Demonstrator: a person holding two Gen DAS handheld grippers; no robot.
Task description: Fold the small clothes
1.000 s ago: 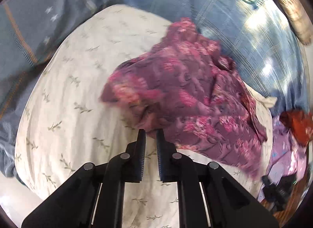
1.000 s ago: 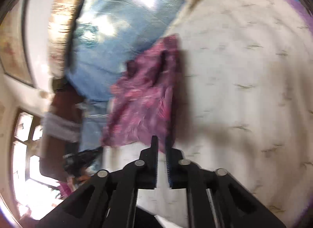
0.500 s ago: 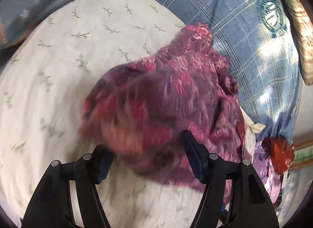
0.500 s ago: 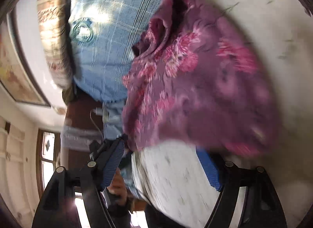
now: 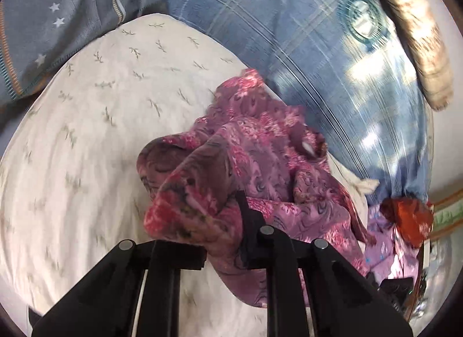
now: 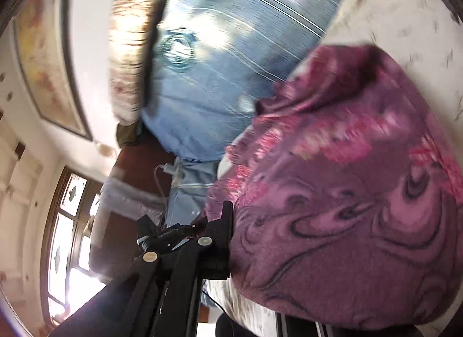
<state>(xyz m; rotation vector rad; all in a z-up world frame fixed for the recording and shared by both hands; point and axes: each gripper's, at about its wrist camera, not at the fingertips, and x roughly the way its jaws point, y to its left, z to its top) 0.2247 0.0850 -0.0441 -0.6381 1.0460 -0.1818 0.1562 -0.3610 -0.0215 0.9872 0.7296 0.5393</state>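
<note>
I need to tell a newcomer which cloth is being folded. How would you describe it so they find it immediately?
Look at the cream bedsheet with small leaf sprigs, beside the blue checked pillow. On it lies a crumpled purple garment with pink flowers. Unlike the orange cloth nearby, both claws grip it.

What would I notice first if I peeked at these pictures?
The big purple and pink flowery cloth, bunched up in the middle of a white pillow with little leaf prints. The left gripper is closing with a fold of it between its fingers, and the cloth drapes over the right gripper too. Behind it lies a blue checked pillow.
</note>
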